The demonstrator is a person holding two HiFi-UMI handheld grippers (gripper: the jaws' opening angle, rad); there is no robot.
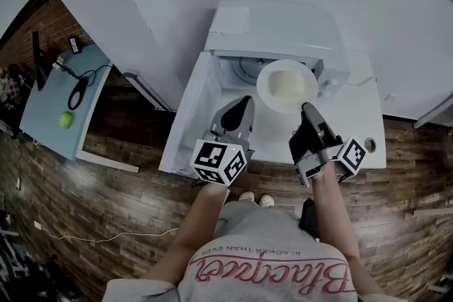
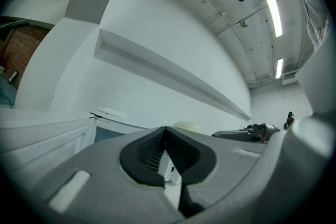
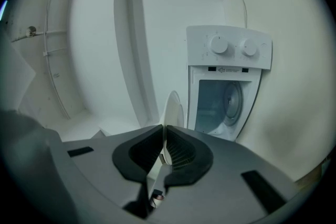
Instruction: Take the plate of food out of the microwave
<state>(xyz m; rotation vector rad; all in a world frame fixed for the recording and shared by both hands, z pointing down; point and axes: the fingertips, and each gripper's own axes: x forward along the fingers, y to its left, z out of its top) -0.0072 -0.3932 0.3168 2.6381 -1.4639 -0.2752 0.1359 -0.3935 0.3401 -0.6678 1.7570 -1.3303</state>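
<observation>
The white plate (image 1: 287, 85) with pale food on it hangs just in front of the open microwave (image 1: 283, 28). My right gripper (image 1: 306, 108) is shut on the plate's near rim. In the right gripper view the plate (image 3: 172, 110) stands edge-on between the pads (image 3: 181, 152), with the microwave's cavity (image 3: 220, 105) and knob panel (image 3: 229, 47) behind it. My left gripper (image 1: 247, 101) is shut and empty, left of the plate, over the lower edge of the cavity. In the left gripper view its jaws (image 2: 166, 129) meet, and the food's pale dome (image 2: 185, 125) shows beyond them.
The microwave door (image 1: 195, 109) is swung open to the left, close beside my left gripper. The microwave stands on a white counter (image 1: 368, 124) against a white wall. A pale blue table (image 1: 49, 109) with a green ball (image 1: 66, 119) and cables is at far left.
</observation>
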